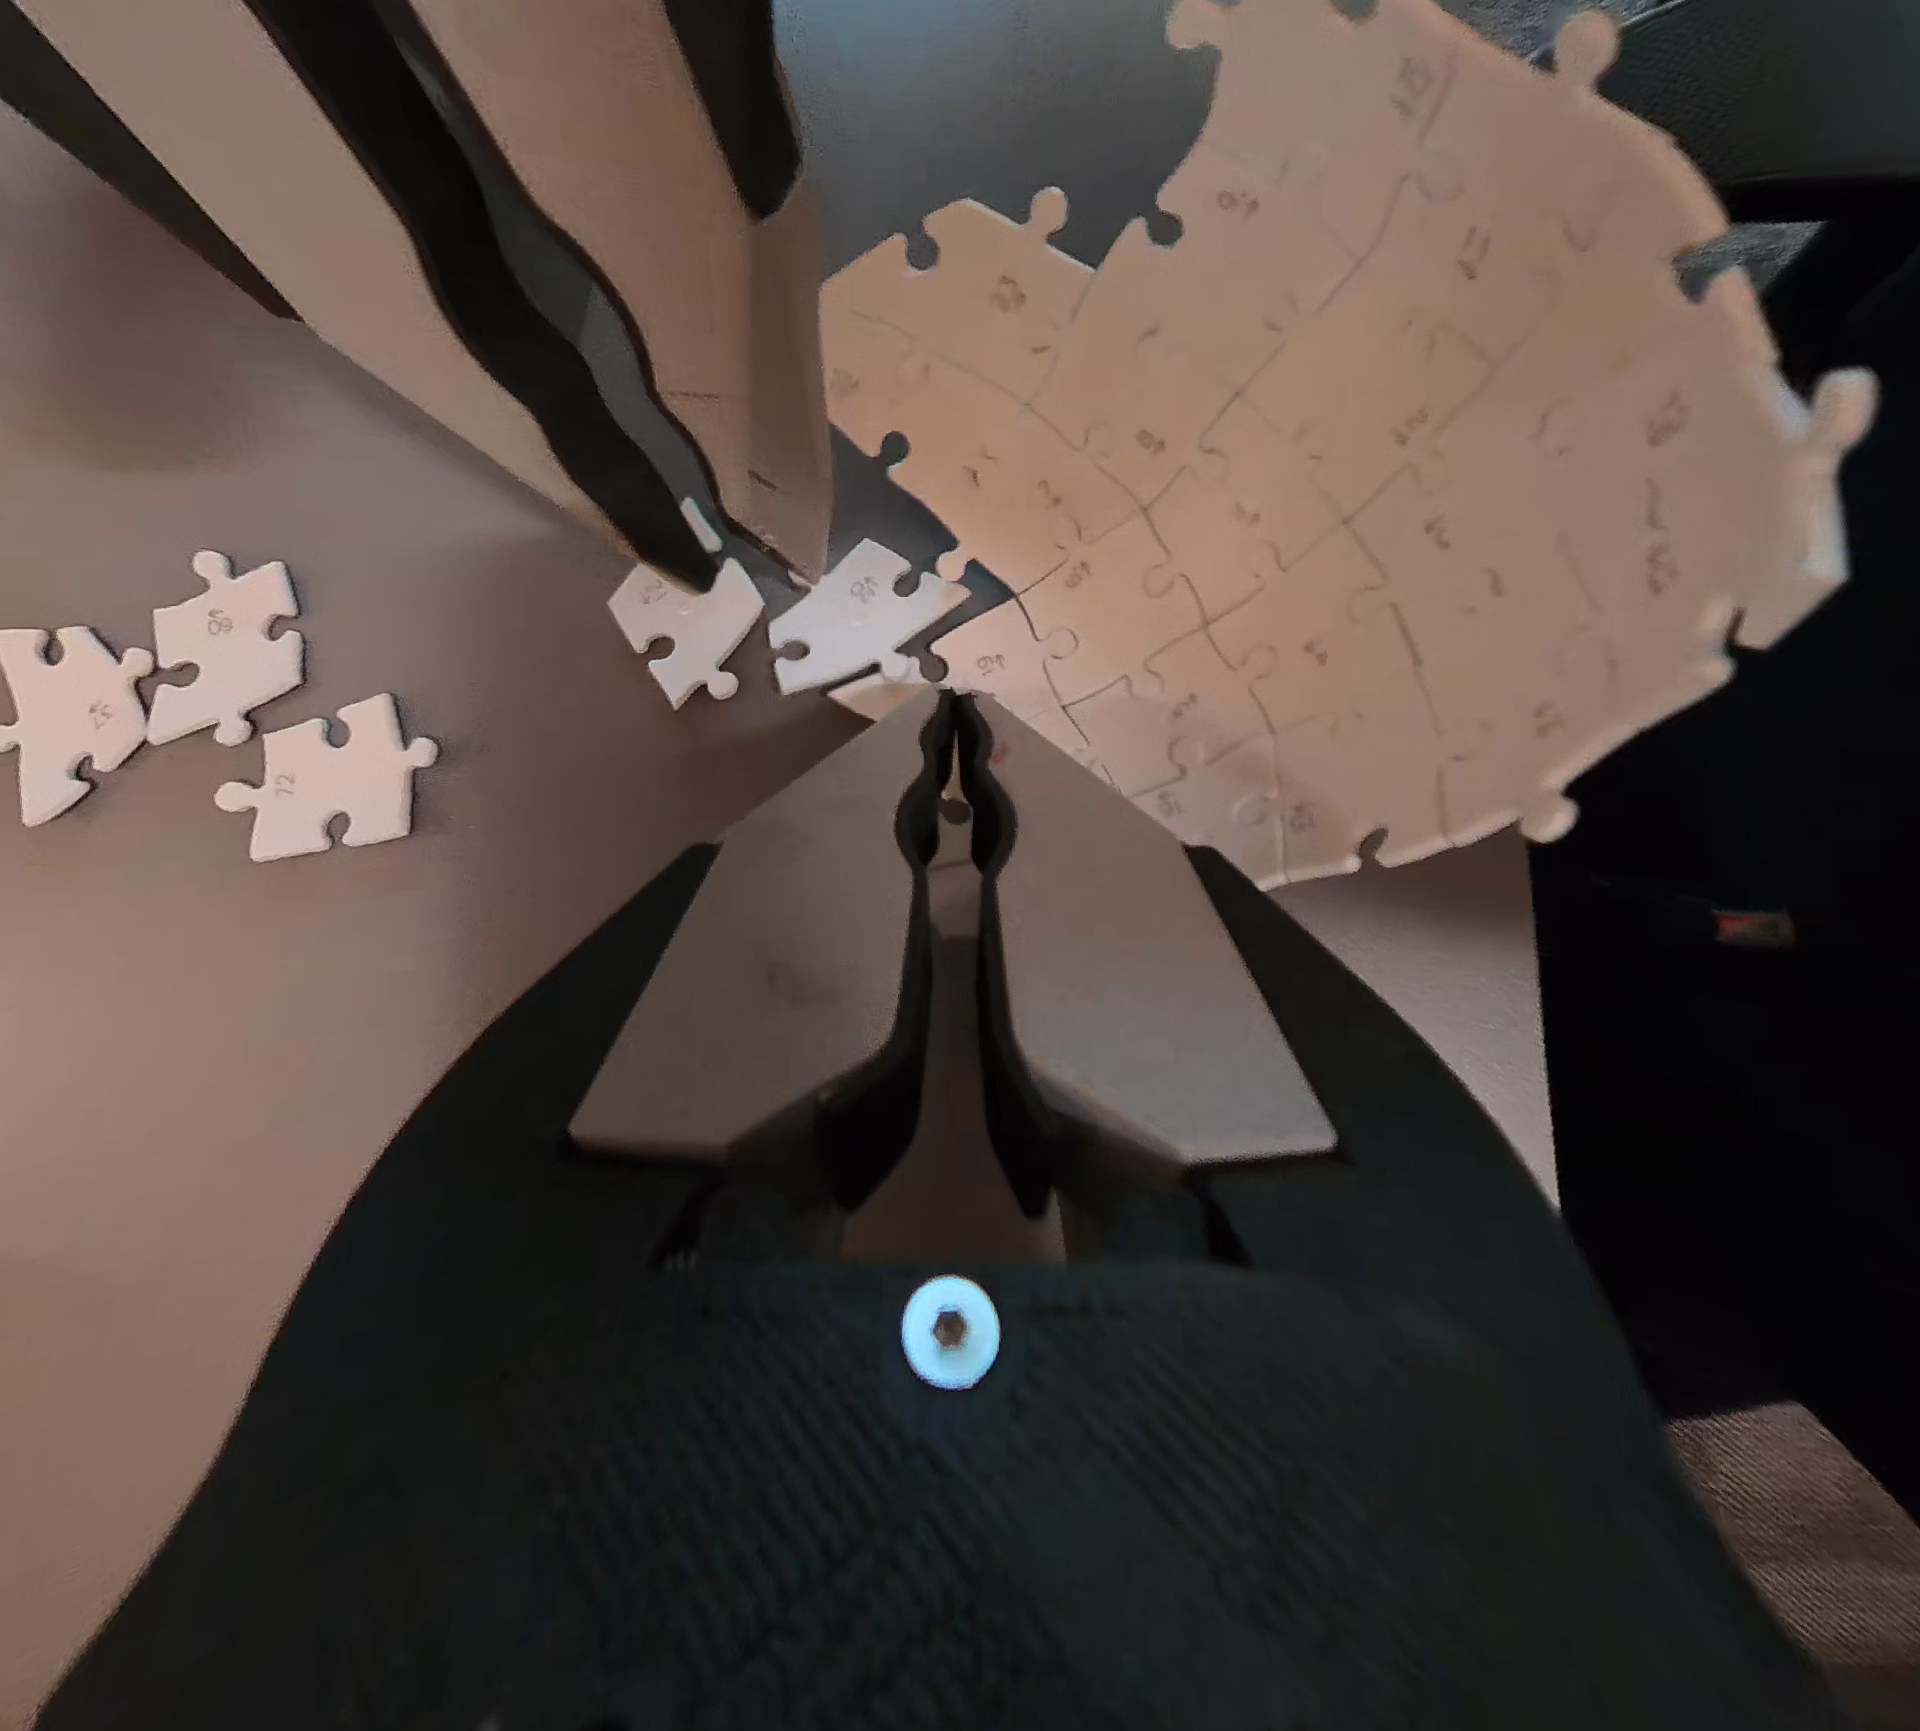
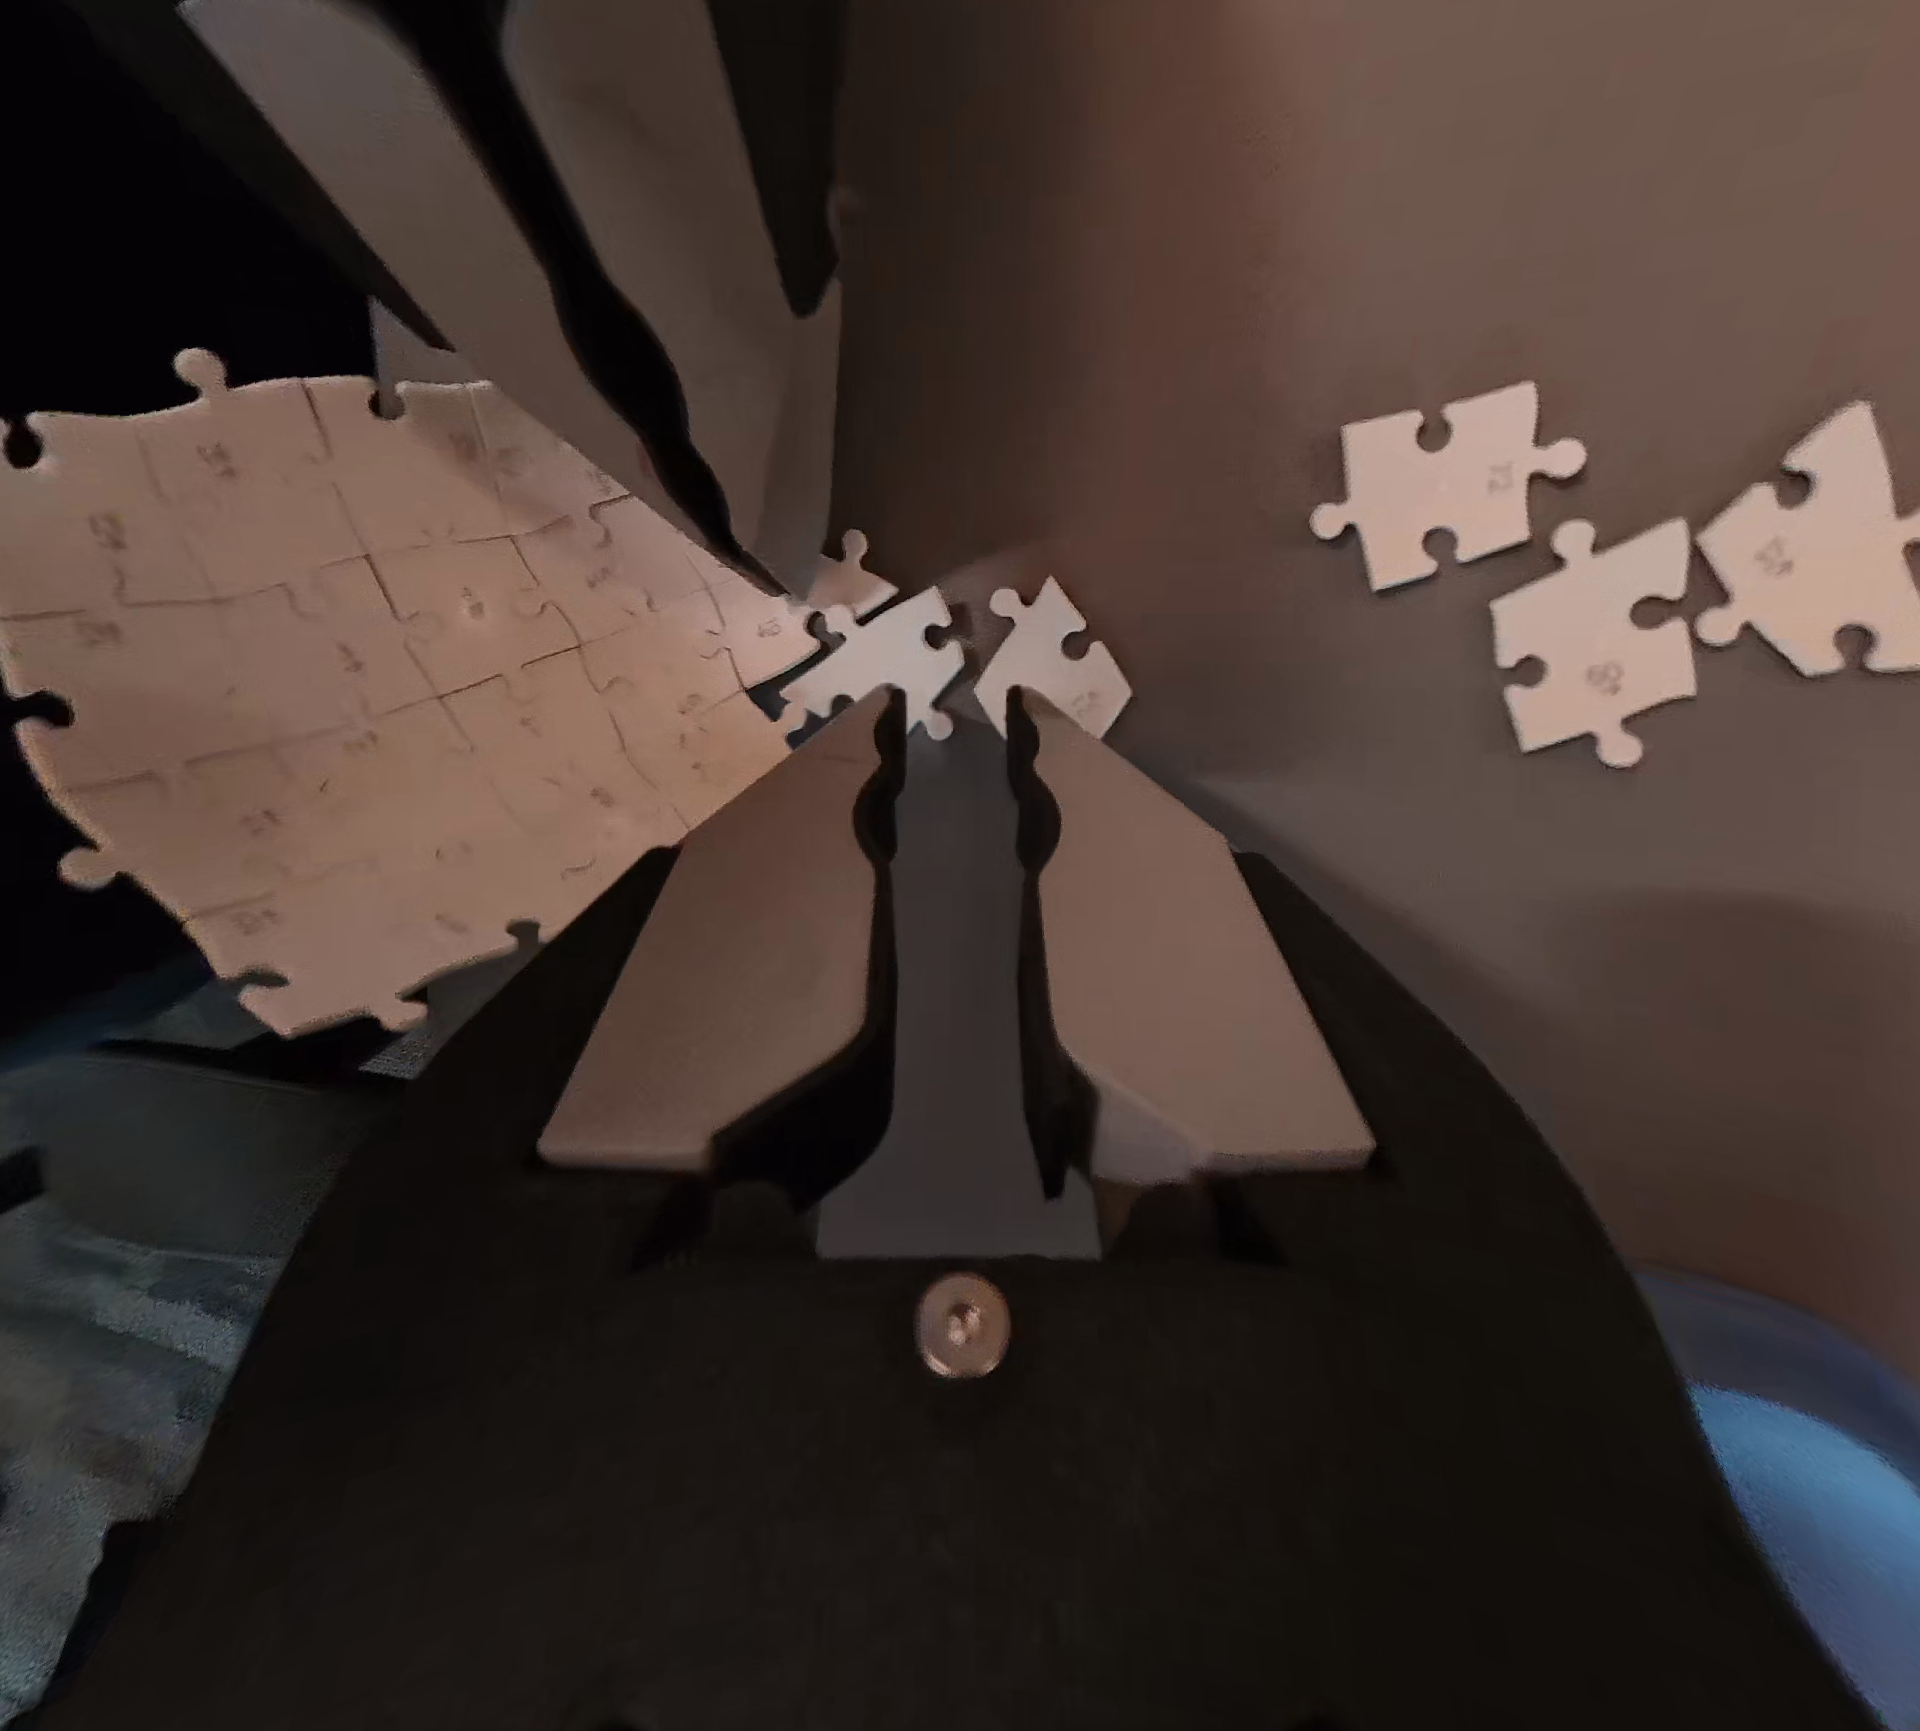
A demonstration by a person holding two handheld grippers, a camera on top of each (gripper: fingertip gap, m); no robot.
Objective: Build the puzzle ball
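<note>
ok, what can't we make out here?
- Puzzle shell: outer face turned away in both views.
- Farthest loose piece: cut off by left wrist view's edge.
- Right tongs: whether they touch the centre pieces; their own tips hide it.
- Left tongs: grip spot on shell; tips cover it.

Puzzle pieces (image 1: 330, 772): matt white card. Counter (image 1: 312, 1006): smooth, matt grey-brown. Left tool (image 1: 951, 705): black textured plastic, shiny metal screw (image 1: 950, 1332).

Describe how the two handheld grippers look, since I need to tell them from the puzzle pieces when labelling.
Both match: the left gripper and right gripper each have a textured black body, one round screw in the middle, flat grey wedge-shaped fingers and wavy black inner pads. No cables or sleeves show.
</note>
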